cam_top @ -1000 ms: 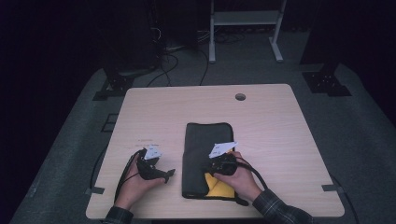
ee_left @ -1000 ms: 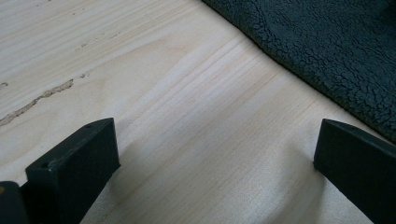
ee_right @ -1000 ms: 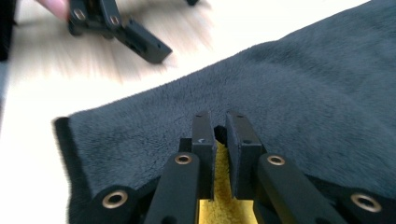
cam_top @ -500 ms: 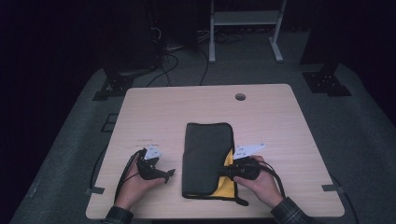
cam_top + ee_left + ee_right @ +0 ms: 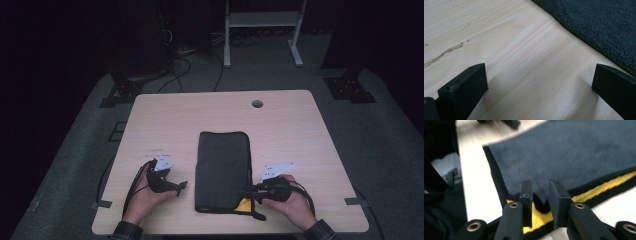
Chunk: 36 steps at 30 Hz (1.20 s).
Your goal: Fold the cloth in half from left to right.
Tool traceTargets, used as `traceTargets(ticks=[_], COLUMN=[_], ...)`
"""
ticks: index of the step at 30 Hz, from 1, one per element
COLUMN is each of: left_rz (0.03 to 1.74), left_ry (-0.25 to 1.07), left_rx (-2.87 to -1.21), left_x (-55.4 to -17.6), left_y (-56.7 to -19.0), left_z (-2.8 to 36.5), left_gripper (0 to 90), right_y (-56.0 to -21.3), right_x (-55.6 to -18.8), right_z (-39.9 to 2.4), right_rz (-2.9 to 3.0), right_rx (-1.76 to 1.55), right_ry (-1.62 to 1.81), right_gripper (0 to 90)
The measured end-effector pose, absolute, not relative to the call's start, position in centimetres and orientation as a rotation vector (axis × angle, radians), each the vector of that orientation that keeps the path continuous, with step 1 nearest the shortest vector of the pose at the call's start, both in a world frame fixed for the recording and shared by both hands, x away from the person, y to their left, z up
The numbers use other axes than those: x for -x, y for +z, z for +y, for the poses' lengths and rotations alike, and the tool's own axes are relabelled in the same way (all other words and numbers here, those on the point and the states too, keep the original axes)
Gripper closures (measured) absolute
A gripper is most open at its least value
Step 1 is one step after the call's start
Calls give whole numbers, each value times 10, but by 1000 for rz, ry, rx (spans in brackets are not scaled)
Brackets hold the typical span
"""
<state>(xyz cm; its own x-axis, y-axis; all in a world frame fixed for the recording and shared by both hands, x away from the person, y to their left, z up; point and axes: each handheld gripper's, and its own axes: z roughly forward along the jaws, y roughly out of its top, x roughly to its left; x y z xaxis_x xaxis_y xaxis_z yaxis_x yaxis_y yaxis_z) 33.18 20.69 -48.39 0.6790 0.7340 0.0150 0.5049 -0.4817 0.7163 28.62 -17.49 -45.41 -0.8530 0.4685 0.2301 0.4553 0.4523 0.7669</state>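
Currently | folded dark cloth (image 5: 223, 170) lies mid-bench (image 5: 300, 130), near edge | right tool (image 5: 541, 195) nearly together, pinching cloth's near right corner, seemingly to lift the layer | left tool (image 5: 176, 187) apart, resting left of cloth, idle

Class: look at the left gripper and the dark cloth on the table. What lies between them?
Nothing but bare table wood. The left gripper rests beside the cloth, a light strip apart in the high view; the left gripper view shows wood between its open jaws.
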Motion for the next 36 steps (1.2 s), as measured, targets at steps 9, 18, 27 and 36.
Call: traceTargets(ticks=[9,18,27,36], left_rz=[949,949,931,870], left_ry=[419,420,420,375], left_rx=[-2186,-2186,-2174,-2111], left_x=[-332,-332,-330,-330], left_y=[-484,-484,-483,-466], left_z=[207,207,208,206], left_gripper=[0,0,40,177], right_y=[-454,-472,-469,-465], right_x=[-288,-271,-269,-279], right_z=[-173,-170,-174,-185], right_rz=[2691,2820,2793,2697], right_rx=[-808,-713,-692,-724], right_ry=[1376,1191,1246,1296], right_gripper=[801,848,732,554])
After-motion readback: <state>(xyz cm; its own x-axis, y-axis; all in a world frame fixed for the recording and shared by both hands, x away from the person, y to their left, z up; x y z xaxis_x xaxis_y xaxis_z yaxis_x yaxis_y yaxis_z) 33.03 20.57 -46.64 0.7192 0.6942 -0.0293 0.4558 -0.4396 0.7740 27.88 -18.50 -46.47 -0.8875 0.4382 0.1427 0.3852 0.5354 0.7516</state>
